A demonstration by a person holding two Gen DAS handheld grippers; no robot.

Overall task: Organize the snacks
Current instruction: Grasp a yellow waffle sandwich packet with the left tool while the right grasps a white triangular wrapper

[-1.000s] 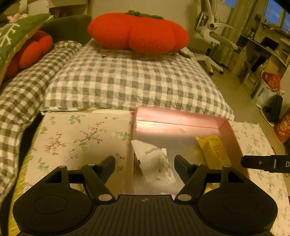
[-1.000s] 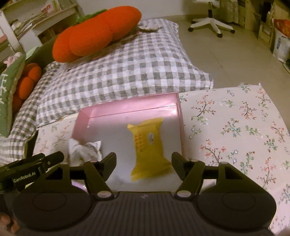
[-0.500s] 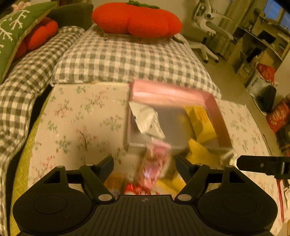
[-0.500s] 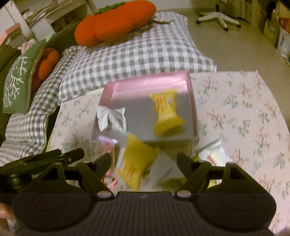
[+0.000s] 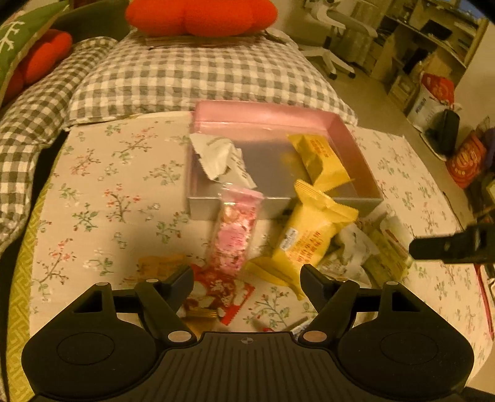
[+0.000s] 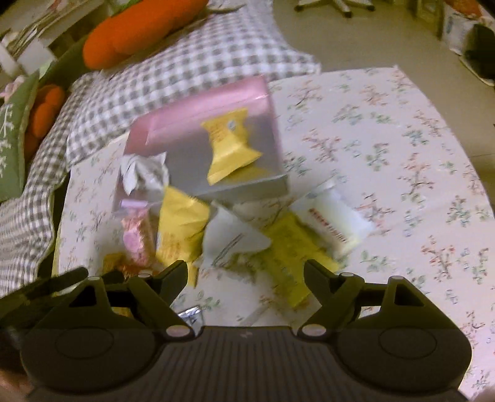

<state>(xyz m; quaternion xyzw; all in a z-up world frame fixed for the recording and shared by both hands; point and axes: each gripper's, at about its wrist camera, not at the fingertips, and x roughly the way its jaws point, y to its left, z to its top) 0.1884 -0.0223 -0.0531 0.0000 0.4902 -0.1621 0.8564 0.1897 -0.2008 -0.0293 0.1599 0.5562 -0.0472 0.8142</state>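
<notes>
A pink box (image 5: 272,113) (image 6: 198,102) stands on the floral table and holds a yellow snack packet (image 5: 318,156) (image 6: 230,148) and a white packet (image 5: 216,154) (image 6: 144,171). In front of the box lies a heap of snacks: a pink packet (image 5: 236,232), a large yellow packet (image 5: 309,238) (image 6: 181,228), a red packet (image 5: 219,292), white packets (image 6: 335,218). My left gripper (image 5: 247,275) is open and empty above the heap's near side. My right gripper (image 6: 246,272) is open and empty over the heap; one of its fingers (image 5: 448,247) shows in the left wrist view.
The floral tablecloth (image 5: 108,191) (image 6: 402,154) covers the table. A grey checked cushion (image 5: 198,74) with an orange pumpkin pillow (image 5: 201,15) lies behind the box. An office chair (image 5: 334,27) and bags stand on the floor at the right.
Both grippers have drawn back from the box, so the heap of snacks in front of it has come into view. Both stayed open and empty.
</notes>
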